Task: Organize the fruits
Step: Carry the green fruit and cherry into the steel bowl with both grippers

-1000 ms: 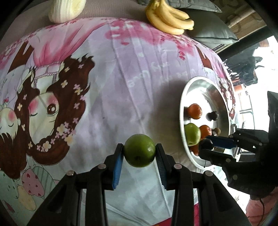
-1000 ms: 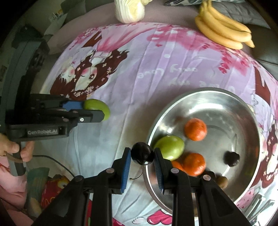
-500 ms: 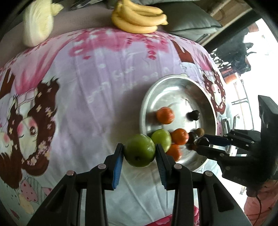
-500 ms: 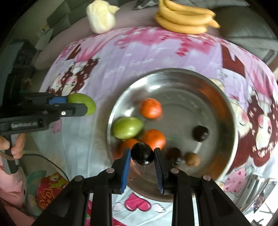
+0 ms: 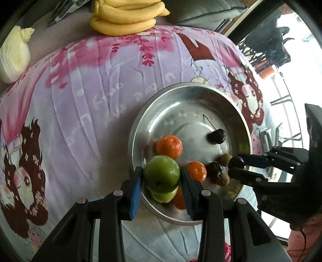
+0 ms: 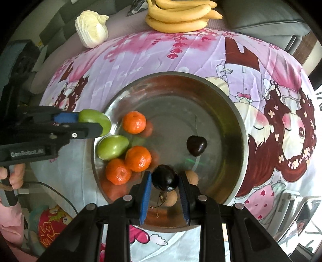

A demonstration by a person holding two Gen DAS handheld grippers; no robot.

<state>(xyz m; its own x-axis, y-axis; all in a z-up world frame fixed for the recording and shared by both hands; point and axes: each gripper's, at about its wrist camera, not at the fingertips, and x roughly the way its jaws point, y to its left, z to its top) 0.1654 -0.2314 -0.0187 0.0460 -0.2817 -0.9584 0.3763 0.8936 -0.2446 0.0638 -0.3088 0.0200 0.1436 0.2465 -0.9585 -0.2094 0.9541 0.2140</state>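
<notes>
While both hand-held grippers hung over the bowl: each one carried a fruit.
Left hand-held gripper (image 5: pixel 161 179): its blue-padded fingers (image 5: pixel 134 193) were pinching a round green fruit (image 5: pixel 161 173) from both sides, held just above the near-left rim of the bowl.
Same grip from the right wrist view: the left hand-held gripper (image 6: pixel 88 123) came in from the left, and the green fruit (image 6: pixel 96 120) poked out past its fingertips, right at the bowl's edge.
Right hand-held gripper (image 6: pixel 165 181): it was clamped on a dark glossy cherry (image 6: pixel 165 177), held over the near part of the bowl; a thin stem dangled below it.
Bowl: a wide, shallow stainless steel bowl (image 6: pixel 231 112) sat on a desk covered with a lilac-and-pink cartoon-print cloth (image 6: pixel 140 52).
Inside the bowl, left side: a second green fruit (image 6: pixel 112 147) lay against the wall, with three small orange mandarins (image 6: pixel 134 122) clustered around it, two of them touching each other.
Inside the bowl, middle right: another dark cherry (image 6: pixel 196 145) lay alone, stem pointing up and away, well apart from the mandarins.
Near the right gripper: two small brown round fruits (image 6: pixel 191 177) sat beside and under the held cherry; what kind they were could not be told.
Far edge of the desk: a bunch of yellow bananas (image 6: pixel 179 16) rested beyond the cloth, and a pale cream cabbage (image 6: pixel 91 30) lay to their left.
Left edge of the right wrist view: the person's fingers (image 6: pixel 16 175) gripped the left tool's handle.
</notes>
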